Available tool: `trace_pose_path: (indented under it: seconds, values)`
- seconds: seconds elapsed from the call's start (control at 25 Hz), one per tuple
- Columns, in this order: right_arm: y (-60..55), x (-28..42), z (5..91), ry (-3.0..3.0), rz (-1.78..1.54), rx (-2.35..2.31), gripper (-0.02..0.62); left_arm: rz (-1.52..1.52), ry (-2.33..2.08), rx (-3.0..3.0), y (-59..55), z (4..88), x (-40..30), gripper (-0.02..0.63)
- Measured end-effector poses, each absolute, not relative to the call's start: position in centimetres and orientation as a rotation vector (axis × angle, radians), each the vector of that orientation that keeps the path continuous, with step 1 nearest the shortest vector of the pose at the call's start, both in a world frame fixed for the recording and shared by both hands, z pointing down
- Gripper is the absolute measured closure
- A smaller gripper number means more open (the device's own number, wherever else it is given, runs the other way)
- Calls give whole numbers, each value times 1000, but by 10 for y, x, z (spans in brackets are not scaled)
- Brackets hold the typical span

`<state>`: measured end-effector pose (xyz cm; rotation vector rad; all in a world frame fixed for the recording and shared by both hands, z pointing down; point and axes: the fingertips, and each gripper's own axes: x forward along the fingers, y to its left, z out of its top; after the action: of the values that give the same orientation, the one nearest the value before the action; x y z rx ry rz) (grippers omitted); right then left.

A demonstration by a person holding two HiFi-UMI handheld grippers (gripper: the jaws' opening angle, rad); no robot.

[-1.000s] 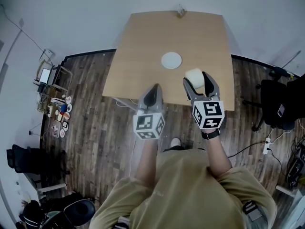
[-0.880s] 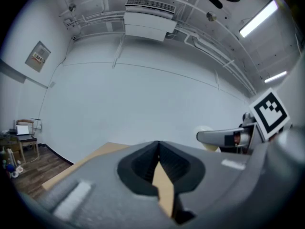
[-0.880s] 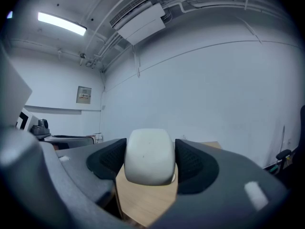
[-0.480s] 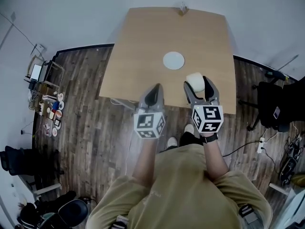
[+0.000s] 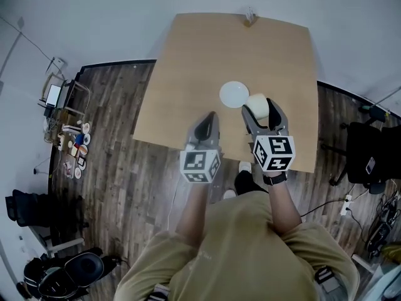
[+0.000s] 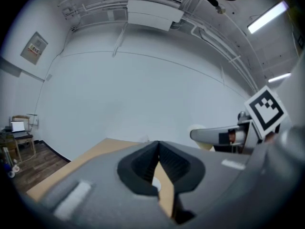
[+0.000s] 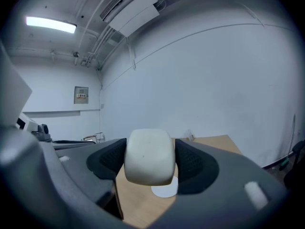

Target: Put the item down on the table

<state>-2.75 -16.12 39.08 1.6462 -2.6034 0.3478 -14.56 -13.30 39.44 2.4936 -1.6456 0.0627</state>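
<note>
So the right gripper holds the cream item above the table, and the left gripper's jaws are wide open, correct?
Not quite. On the left gripper the jaws are shut, with nothing between them; the left gripper view shows this. The right gripper does hold the cream item above the table.

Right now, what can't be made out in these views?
- Item: what it is; a plain cream lump in the right gripper view, and the fingers flank it in the head view.
- Its height over the table: no view shows the gap.
- Small object at the far edge: too small, head view.
- Floor clutter: too small, head view.
</note>
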Motion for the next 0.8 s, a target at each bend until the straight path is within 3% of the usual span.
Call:
trace_pose_path:
  seconds: [0.44, 0.8]
  values:
    - [-278, -35, 397, -2674, 412, 1530, 270, 142, -1736, 2387, -234, 411, -147, 604]
    - [-332, -23, 452, -2621, 530, 1490, 270, 265, -1709, 2338, -276, 453, -130, 604]
